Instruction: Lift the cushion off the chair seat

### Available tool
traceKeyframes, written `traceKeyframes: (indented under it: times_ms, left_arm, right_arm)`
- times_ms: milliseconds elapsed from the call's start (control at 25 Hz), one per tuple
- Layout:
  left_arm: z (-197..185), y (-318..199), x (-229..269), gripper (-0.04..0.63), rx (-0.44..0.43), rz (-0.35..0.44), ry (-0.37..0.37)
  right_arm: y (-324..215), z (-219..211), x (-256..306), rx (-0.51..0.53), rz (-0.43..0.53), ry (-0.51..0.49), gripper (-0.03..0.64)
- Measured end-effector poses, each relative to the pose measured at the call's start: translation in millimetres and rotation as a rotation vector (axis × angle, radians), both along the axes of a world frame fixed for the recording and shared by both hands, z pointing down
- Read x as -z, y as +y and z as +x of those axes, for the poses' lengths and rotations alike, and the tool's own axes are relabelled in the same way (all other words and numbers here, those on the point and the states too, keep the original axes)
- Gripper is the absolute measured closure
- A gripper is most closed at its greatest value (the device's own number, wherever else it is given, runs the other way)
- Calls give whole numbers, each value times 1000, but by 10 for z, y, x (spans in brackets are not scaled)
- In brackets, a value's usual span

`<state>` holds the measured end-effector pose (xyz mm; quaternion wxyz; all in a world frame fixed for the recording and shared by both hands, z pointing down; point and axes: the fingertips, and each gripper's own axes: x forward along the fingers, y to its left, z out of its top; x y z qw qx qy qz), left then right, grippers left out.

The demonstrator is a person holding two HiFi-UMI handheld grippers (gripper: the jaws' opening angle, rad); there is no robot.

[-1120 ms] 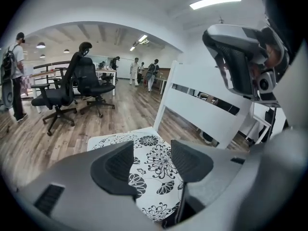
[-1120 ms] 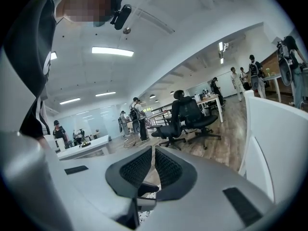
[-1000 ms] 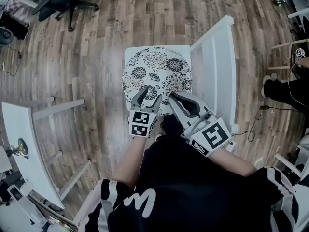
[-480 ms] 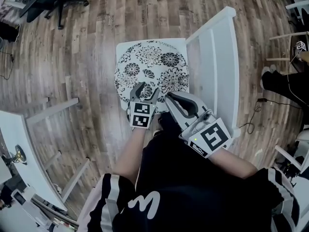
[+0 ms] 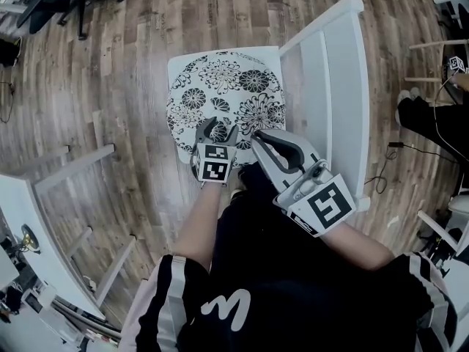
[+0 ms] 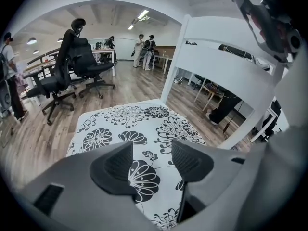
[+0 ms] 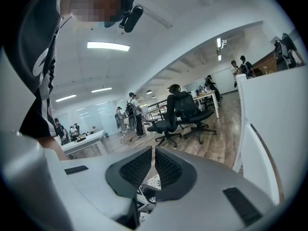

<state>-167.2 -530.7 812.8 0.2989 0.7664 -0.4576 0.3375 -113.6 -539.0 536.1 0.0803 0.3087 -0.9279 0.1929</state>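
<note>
**Operator:** Where is the cushion?

**Spotter:** Your cushion (image 5: 223, 97), white with black flowers, lies flat on the seat of the white chair (image 5: 338, 79), in the upper middle of the head view. The chair's back runs down the frame just right of it. The cushion covers nearly the whole seat, and only a sliver of white seat shows at its upper right corner.

**Operator:** And my left claw?

**Spotter:** Your left claw (image 5: 218, 129) is released, jaws spread wide, over the cushion's lower edge in the head view. In the left gripper view one big flower fills the gap between the dark pads (image 6: 113, 165). You can't tell from either view whether the tips touch the fabric.

**Operator:** The right one?

**Spotter:** Your right claw (image 5: 256, 135) is clenched, its ribbed pads almost together with only a thin slit between them. It sits just right of the left claw, at the cushion's lower right edge. The right gripper view looks out over the wooden floor (image 7: 211, 146) toward black office chairs (image 7: 185, 112). A scrap of flower print shows at the bottom of the slit, but I can't tell whether any fabric is pinched.
</note>
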Motion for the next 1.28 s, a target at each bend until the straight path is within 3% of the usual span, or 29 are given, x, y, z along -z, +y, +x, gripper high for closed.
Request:
traceKeyframes:
  times_ms: [760, 1080, 1280]
  left_arm:
    - [-155, -75, -538, 353, 49, -83, -76]
    - [-134, 18, -760, 353, 60, -180, -87]
    - [-180, 54, -838, 353, 74, -202, -104]
  right_arm:
    - [11, 48, -162, -7, -60, -6, 583]
    - [0, 57, -182, 11, -78, -3, 583]
    - [-31, 83, -145, 12, -79, -13, 583]
